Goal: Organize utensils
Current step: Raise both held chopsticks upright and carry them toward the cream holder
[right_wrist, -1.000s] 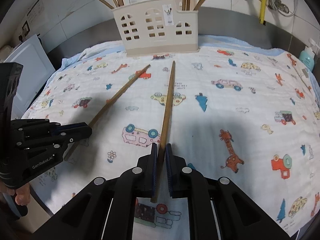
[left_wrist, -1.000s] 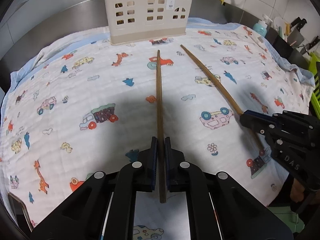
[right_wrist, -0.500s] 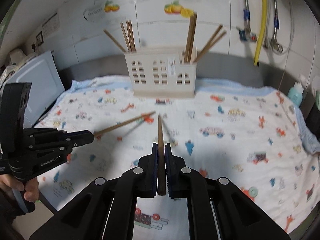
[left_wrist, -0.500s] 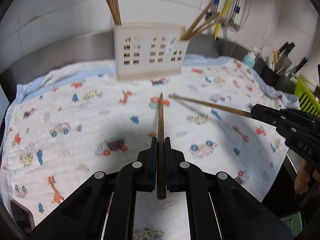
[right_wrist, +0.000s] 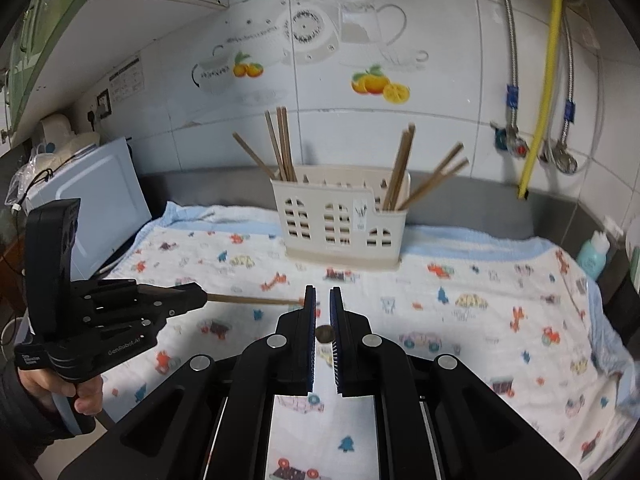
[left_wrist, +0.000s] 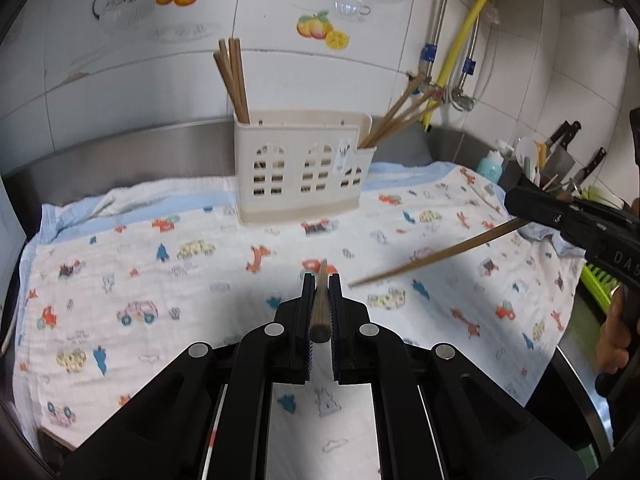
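So the tabletop's covered by a cartoon-print cloth (left_wrist: 132, 264), with the cream holder (left_wrist: 304, 172) at the back, already stuffed with chopsticks at both ends. Looks like the carry step: each stick is up off the cloth, and next they need tipping upright and dropping into a slot. Left hand-held gripper (left_wrist: 320, 292) is clamped tight on its chopstick (left_wrist: 320, 308), pointing at the holder. Right hand-held gripper (right_wrist: 322, 312) pinches the other chopstick (right_wrist: 324, 335), seen end-on.
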A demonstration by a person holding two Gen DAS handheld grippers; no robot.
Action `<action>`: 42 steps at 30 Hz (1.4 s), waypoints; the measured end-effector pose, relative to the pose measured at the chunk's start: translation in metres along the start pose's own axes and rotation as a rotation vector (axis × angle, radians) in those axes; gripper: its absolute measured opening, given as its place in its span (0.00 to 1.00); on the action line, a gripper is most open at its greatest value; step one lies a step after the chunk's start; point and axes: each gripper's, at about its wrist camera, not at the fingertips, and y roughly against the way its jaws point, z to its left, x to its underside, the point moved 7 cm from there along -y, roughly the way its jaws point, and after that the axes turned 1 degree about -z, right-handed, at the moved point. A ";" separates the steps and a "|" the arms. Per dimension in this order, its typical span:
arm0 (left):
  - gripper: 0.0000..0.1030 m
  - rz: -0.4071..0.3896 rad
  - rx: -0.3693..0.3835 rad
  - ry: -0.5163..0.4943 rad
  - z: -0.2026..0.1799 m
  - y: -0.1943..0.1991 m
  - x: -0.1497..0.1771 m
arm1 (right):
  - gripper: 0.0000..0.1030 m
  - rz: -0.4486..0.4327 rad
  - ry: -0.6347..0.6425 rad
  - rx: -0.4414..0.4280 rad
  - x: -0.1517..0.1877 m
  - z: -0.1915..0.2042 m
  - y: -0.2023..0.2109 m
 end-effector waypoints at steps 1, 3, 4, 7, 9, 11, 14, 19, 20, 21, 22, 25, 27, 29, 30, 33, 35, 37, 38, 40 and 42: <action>0.05 -0.001 -0.001 -0.005 0.000 0.000 -0.003 | 0.07 -0.006 0.008 0.000 -0.006 0.000 0.000; 0.05 -0.005 -0.009 -0.015 0.001 -0.002 -0.011 | 0.07 -0.010 0.016 -0.005 -0.017 -0.001 0.000; 0.05 -0.009 -0.006 -0.014 0.002 -0.002 -0.017 | 0.07 -0.012 0.018 -0.008 -0.023 -0.002 0.000; 0.05 -0.010 0.000 -0.015 0.003 -0.006 -0.033 | 0.07 -0.012 0.023 -0.019 -0.039 -0.007 -0.003; 0.05 -0.012 -0.006 -0.028 0.003 -0.008 -0.041 | 0.07 -0.013 0.032 -0.017 -0.051 -0.012 -0.006; 0.05 -0.011 -0.019 -0.035 0.003 -0.011 -0.048 | 0.06 -0.015 0.041 -0.006 -0.061 -0.015 -0.009; 0.05 -0.007 -0.014 -0.042 0.002 -0.013 -0.051 | 0.06 -0.017 0.055 0.007 -0.072 -0.020 -0.013; 0.05 0.041 -0.012 -0.051 0.004 -0.015 -0.030 | 0.06 -0.023 0.068 0.013 -0.075 -0.023 -0.015; 0.05 0.050 -0.015 -0.050 0.006 -0.016 -0.025 | 0.06 -0.025 0.064 0.010 -0.075 -0.024 -0.015; 0.05 0.065 -0.014 -0.048 0.007 -0.016 -0.018 | 0.06 -0.026 0.061 0.008 -0.076 -0.024 -0.015; 0.05 0.080 -0.008 -0.050 0.008 -0.016 -0.010 | 0.06 -0.028 0.058 0.007 -0.076 -0.024 -0.015; 0.08 0.115 -0.010 -0.064 0.010 -0.015 0.016 | 0.06 -0.031 0.064 0.003 -0.076 -0.022 -0.014; 0.09 0.143 -0.005 -0.062 0.012 -0.016 0.034 | 0.06 -0.035 0.072 0.003 -0.076 -0.019 -0.013; 0.10 0.170 -0.001 -0.058 0.014 -0.016 0.050 | 0.06 -0.038 0.078 -0.002 -0.077 -0.016 -0.012; 0.15 0.178 0.001 -0.058 0.015 -0.017 0.057 | 0.06 -0.039 0.080 -0.003 -0.077 -0.015 -0.011; 0.31 0.192 -0.004 -0.065 0.018 -0.015 0.077 | 0.06 -0.043 0.090 -0.005 -0.076 -0.010 -0.009; 0.31 0.204 -0.013 -0.066 0.021 -0.018 0.087 | 0.06 -0.044 0.095 -0.007 -0.076 -0.007 -0.008; 0.31 0.207 -0.029 -0.079 0.023 -0.021 0.094 | 0.06 -0.041 0.097 -0.011 -0.074 -0.005 -0.008; 0.30 0.211 -0.028 -0.081 0.023 -0.022 0.096 | 0.06 -0.038 0.098 -0.012 -0.073 -0.003 -0.009; 0.30 0.211 -0.033 -0.088 0.024 -0.024 0.099 | 0.06 -0.034 0.103 -0.012 -0.072 -0.001 -0.009; 0.30 0.219 -0.030 -0.090 0.025 -0.025 0.100 | 0.07 -0.031 0.106 -0.011 -0.071 -0.001 -0.010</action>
